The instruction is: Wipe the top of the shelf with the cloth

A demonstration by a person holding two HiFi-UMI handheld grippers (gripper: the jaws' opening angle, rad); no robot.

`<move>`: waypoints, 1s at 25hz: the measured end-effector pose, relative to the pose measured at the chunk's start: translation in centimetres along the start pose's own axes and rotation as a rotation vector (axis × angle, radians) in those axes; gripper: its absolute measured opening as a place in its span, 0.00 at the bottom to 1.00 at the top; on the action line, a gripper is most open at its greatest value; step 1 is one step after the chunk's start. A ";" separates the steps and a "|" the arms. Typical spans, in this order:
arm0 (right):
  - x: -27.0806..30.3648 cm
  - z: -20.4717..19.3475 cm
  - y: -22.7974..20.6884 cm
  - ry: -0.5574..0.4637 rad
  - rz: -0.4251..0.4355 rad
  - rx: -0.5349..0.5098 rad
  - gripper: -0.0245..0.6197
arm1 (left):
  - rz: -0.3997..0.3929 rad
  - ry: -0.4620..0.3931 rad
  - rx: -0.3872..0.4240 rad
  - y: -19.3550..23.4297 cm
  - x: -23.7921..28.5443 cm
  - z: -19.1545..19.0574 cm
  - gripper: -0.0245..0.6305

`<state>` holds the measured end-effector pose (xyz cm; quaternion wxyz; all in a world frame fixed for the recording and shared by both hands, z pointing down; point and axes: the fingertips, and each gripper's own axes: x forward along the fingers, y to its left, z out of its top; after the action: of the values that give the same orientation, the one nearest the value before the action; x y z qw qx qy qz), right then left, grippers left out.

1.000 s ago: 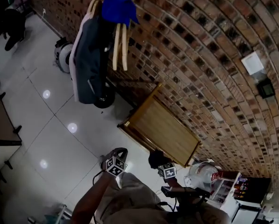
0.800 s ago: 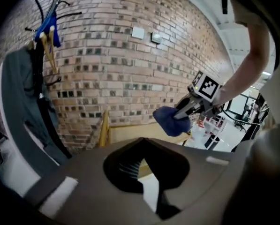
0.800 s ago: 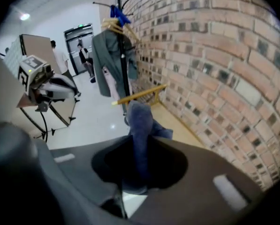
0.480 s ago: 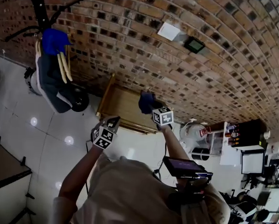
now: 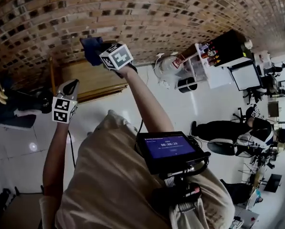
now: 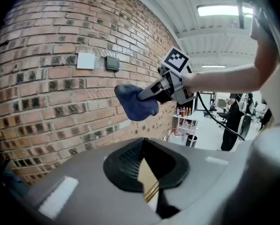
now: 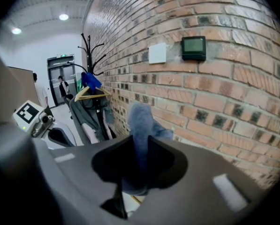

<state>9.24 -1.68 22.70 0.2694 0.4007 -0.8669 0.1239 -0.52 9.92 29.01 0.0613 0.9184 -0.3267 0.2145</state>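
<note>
Nearest the head camera, the person's torso carries a small screen [image 5: 170,147] at the chest, and both arms reach forward from it. The left gripper [image 5: 69,86] is held up short of the shelf [image 5: 92,80]. Its jaws are drawn almost together with nothing between them, and through the slim gap its own view shows only a sliver of the wooden top.

Beyond it, the right gripper [image 5: 104,55] is extended further, its jaws clamped on the blue cloth [image 5: 91,49]. In the right gripper view the cloth [image 7: 140,125] stands up between the pads and bunches past them towards the brick wall [image 7: 215,102].

This is where the change lies. A second ago both grippers hung low by the person's body, with the shelf well ahead. Half a second ago the right one had lifted the cloth to the shelf's near edge. Now the cloth has been carried across to the far side of the top, near the foot of the wall. The left gripper has come up too but takes no part.

From the left gripper view the cloth [image 6: 135,102] looks to be hanging in the air before the bricks, so contact with the wood is doubtful. No view settles it.

Judging from this, the approach is done and wiping has not yet begun. The cloth likely needs lowering onto the top before any stroke back towards the person.
</note>
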 end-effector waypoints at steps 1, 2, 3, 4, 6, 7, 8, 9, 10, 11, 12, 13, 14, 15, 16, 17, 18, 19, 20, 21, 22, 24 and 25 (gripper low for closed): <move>-0.6 -0.1 -0.3 0.005 -0.004 -0.004 0.16 | -0.004 -0.004 -0.004 0.0 0.7 0.7 0.04; -0.9 0.0 -0.7 0.010 -0.008 -0.015 0.16 | -0.002 -0.009 -0.008 0.3 1.3 1.5 0.04; -1.1 0.3 -1.1 0.010 -0.010 -0.028 0.16 | 0.004 -0.015 -0.011 0.8 1.9 2.4 0.04; -1.2 0.6 -1.5 0.010 -0.011 -0.037 0.16 | 0.011 -0.021 -0.015 1.2 2.5 3.4 0.04; -1.4 0.4 -2.3 0.024 -0.008 -0.045 0.16 | 0.022 -0.029 -0.027 1.7 3.3 4.9 0.04; -1.4 0.2 -2.5 0.030 -0.004 -0.047 0.16 | 0.027 -0.033 -0.033 1.8 3.6 5.3 0.04; -1.4 0.1 -2.8 0.033 0.000 -0.049 0.16 | 0.035 -0.035 -0.041 2.0 3.8 5.7 0.04; -1.4 0.2 -2.9 0.033 0.006 -0.054 0.16 | 0.045 -0.038 -0.053 2.3 4.0 6.0 0.04; -1.5 0.3 -2.9 0.030 0.015 -0.063 0.16 | 0.055 -0.041 -0.069 2.5 4.1 6.2 0.04; -1.6 0.4 -2.9 0.025 0.025 -0.074 0.16 | 0.064 -0.043 -0.089 2.7 4.1 6.4 0.04; -1.8 0.3 -2.9 0.020 0.035 -0.080 0.16 | 0.072 -0.046 -0.110 2.7 4.2 6.5 0.04; -1.9 0.1 -2.9 0.017 0.044 -0.081 0.16 | 0.079 -0.047 -0.128 2.7 4.3 6.5 0.04; -2.1 -0.1 -2.7 0.012 0.058 -0.080 0.16 | 0.087 -0.047 -0.144 2.6 4.4 6.6 0.04; -2.2 -0.2 -2.3 0.005 0.076 -0.087 0.16 | 0.097 -0.047 -0.157 2.5 4.3 6.5 0.04; -2.4 -0.3 -2.0 -0.003 0.094 -0.103 0.16 | 0.108 -0.046 -0.168 2.4 4.2 6.5 0.04; -2.8 -0.4 -1.7 -0.012 0.111 -0.121 0.16 | 0.118 -0.043 -0.174 2.1 4.2 6.4 0.04; -3.2 -0.8 -1.5 -0.023 0.128 -0.131 0.16 | 0.124 -0.039 -0.177 1.6 4.4 6.2 0.04; -3.9 -1.5 -1.6 -0.033 0.143 -0.130 0.16 | 0.123 -0.034 -0.179 0.9 4.8 6.0 0.04; -4.7 -2.6 -1.9 -0.043 0.158 -0.116 0.16 | 0.120 -0.027 -0.181 -0.1 5.4 5.6 0.04; -5.7 -3.6 -2.3 -0.054 0.172 -0.094 0.16 | 0.121 -0.020 -0.185 -1.0 6.1 5.2 0.04; -6.6 -4.6 -2.8 -0.064 0.185 -0.065 0.16 | 0.127 -0.012 -0.192 -1.7 6.5 4.7 0.04; -7.9 -6.5 -3.7 -0.074 0.202 -0.008 0.16 | 0.152 0.004 -0.217 -2.6 7.1 3.6 0.04; -8.1 -7.8 -4.2 -0.074 0.210 0.015 0.16 | 0.166 0.010 -0.233 -2.8 7.3 3.0 0.04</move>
<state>19.63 4.02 24.50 0.2198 0.3141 -0.9125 0.1429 7.33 7.15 29.55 0.1514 0.8738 -0.4239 0.1842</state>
